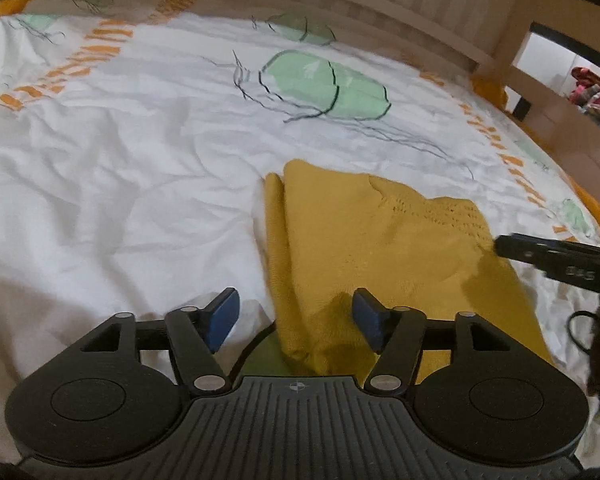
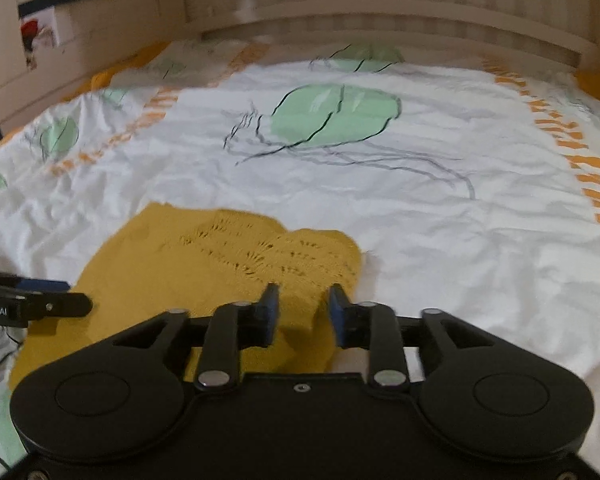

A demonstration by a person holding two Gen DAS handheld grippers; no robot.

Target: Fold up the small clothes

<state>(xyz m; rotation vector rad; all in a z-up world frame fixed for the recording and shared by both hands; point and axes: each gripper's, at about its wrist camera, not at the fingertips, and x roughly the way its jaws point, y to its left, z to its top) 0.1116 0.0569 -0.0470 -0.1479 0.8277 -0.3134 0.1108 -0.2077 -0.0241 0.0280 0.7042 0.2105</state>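
Note:
A mustard-yellow knitted garment point(image 1: 380, 240) lies partly folded on the white bed cover point(image 1: 120, 180), with a lacy patterned part at its far right. My left gripper point(image 1: 296, 316) is open over the garment's near left edge; cloth lies between the blue pads without being pressed. In the right wrist view the same garment point(image 2: 204, 264) spreads out to the left. My right gripper point(image 2: 304, 312) is open at its near right corner, and a gap shows beside the cloth. Each gripper shows in the other's view: the right gripper point(image 1: 504, 246), the left gripper point(image 2: 78, 295).
The printed bed cover point(image 2: 460, 240) has green shapes and orange lettering and is wrinkled. A wooden bed frame point(image 1: 380, 8) runs along the far side, with a post at the right. Dark cables point(image 1: 580, 328) hang near the right gripper.

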